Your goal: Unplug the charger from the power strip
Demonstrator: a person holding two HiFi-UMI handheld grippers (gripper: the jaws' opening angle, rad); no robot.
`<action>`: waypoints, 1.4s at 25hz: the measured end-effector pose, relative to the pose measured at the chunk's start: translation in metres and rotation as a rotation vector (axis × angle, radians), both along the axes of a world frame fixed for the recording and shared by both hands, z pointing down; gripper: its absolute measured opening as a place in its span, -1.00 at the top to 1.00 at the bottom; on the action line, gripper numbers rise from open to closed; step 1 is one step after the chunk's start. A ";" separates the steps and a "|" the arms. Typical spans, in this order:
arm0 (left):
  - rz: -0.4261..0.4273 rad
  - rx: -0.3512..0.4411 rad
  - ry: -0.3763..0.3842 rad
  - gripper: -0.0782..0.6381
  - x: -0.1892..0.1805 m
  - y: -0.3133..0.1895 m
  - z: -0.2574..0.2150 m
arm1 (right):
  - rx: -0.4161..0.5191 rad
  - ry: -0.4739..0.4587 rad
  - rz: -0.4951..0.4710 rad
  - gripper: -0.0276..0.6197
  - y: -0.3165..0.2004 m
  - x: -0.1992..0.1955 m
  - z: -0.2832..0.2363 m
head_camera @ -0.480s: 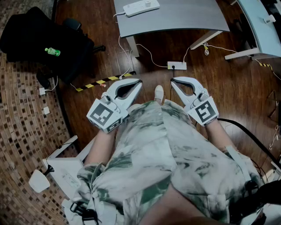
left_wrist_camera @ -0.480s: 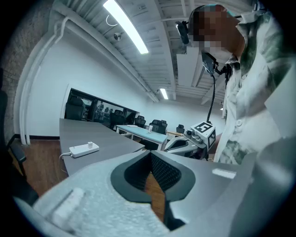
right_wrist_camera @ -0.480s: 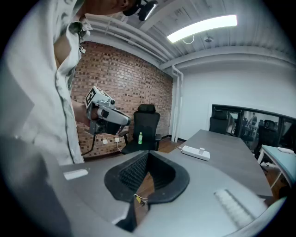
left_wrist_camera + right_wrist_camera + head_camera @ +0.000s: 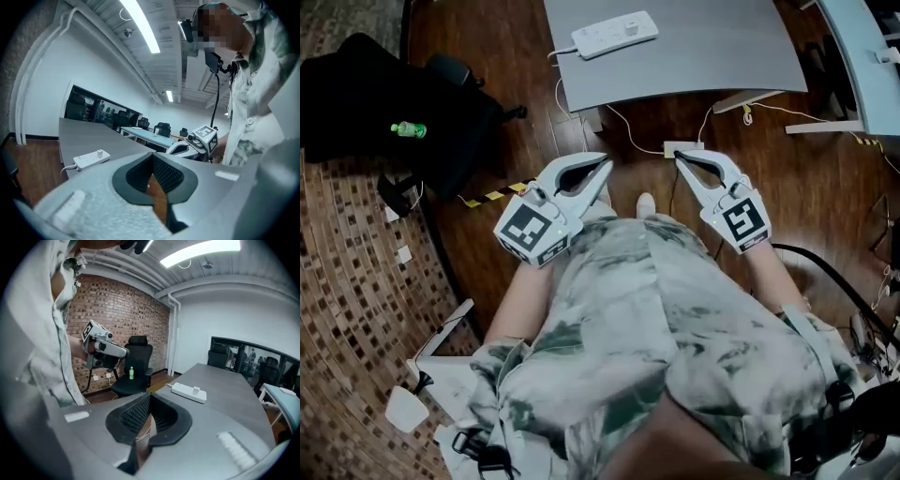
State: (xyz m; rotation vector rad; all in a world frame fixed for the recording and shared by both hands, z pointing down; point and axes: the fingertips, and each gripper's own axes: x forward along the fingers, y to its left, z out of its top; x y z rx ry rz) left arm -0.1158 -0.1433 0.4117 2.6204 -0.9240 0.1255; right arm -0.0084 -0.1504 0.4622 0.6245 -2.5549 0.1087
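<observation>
Looking down, I see my left gripper (image 4: 603, 165) and right gripper (image 4: 682, 160) both closed tight and empty, short of the grey table's (image 4: 722, 52) near edge, while the small white charger (image 4: 100, 153) sits plugged into the white rectangular power strip (image 4: 614, 34) ahead of the left one, bare tabletop rightward.

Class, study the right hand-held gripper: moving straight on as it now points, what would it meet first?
Probably the near edge of the grey table, just short of the power strip, though depth is unclear.
</observation>
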 end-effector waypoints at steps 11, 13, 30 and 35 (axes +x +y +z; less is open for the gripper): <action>0.130 0.015 -0.074 0.78 -0.032 -0.101 0.027 | 0.024 0.091 0.062 0.90 -0.117 -0.038 0.041; 0.118 0.000 -0.085 0.78 -0.033 -0.121 0.037 | 0.012 0.109 0.045 0.90 -0.138 -0.042 0.055; 0.104 -0.197 -0.417 0.38 0.006 -0.280 0.159 | -0.070 0.332 -0.243 0.90 -0.308 -0.050 0.187; 0.126 -0.226 -0.530 0.30 0.012 -0.312 0.193 | -0.084 0.339 -0.328 0.90 -0.315 -0.062 0.204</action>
